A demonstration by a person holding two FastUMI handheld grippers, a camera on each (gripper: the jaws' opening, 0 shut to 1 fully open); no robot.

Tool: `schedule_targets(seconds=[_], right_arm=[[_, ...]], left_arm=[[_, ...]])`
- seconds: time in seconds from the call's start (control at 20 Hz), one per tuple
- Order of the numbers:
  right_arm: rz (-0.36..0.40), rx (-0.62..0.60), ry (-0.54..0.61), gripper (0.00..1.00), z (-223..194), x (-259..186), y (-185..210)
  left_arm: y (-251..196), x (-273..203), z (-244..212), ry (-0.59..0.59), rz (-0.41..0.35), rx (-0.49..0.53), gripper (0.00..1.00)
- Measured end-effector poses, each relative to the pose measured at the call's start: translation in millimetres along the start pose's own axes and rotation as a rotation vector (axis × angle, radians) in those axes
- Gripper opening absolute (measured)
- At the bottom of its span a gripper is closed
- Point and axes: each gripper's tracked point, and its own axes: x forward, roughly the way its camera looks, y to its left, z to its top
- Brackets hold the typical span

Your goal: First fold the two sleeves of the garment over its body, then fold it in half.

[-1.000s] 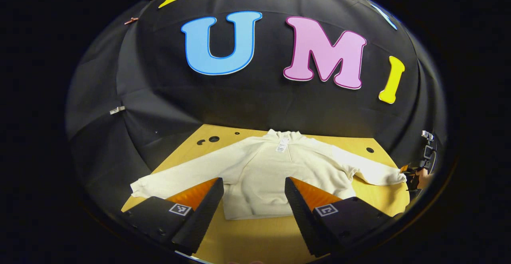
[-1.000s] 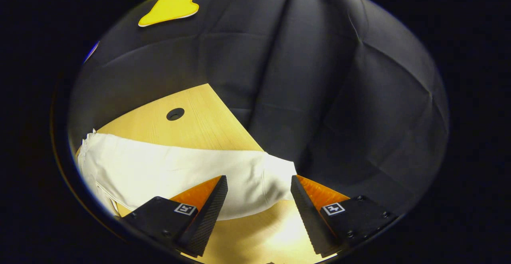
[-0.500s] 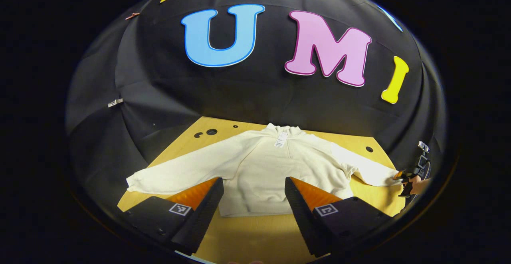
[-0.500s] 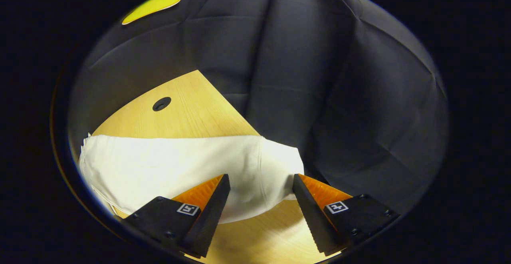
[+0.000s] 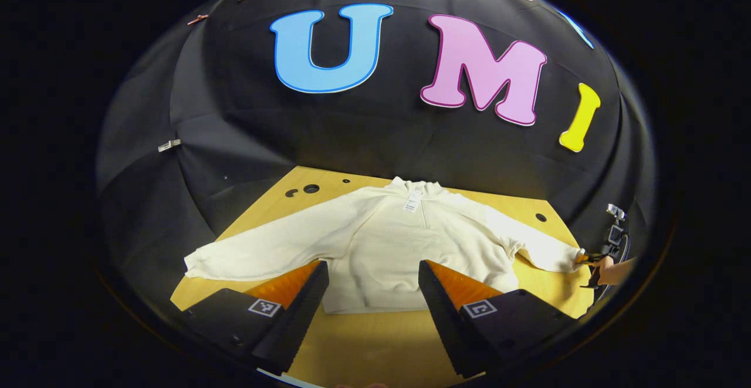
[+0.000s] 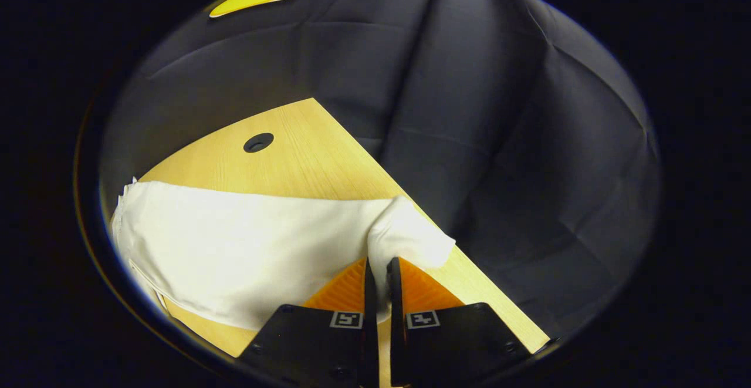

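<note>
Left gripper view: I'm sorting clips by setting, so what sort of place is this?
Probably a staged recording booth, not a home: black cloth wall, a bare wooden table with holes in it, and one cream sweatshirt laid out flat.

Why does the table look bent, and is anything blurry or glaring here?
Left gripper view: fisheye bows the wooden table; the cream sweatshirt looks sharp and evenly lit. Right gripper view: the white sleeve cuff pinched in the jaws is bright, nearly washed out, with no real blur.
</note>
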Motion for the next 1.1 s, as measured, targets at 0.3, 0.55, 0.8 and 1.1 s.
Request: schedule_targets(seconds=[0.3,0.55,0.8,1.1], right_arm=[[0.068,0.036,0.082,0.06,-6,-8,10],[0.154,-0.02,0.053,0.06,17,-44,36],[0.244,-0.021,0.002,0.05,45,-78,90],[0.339,-0.096,-0.08,0.06,93,-116,163]], left_arm=[[8,-2,-1,0.009,0.02,-0.018,0.96],[31,-2,-2,0.015,0.062,-0.035,0.96],[57,-16,2,0.002,0.108,-0.023,0.96],[94,-34,3,-0.017,0.165,-0.038,0.96]])
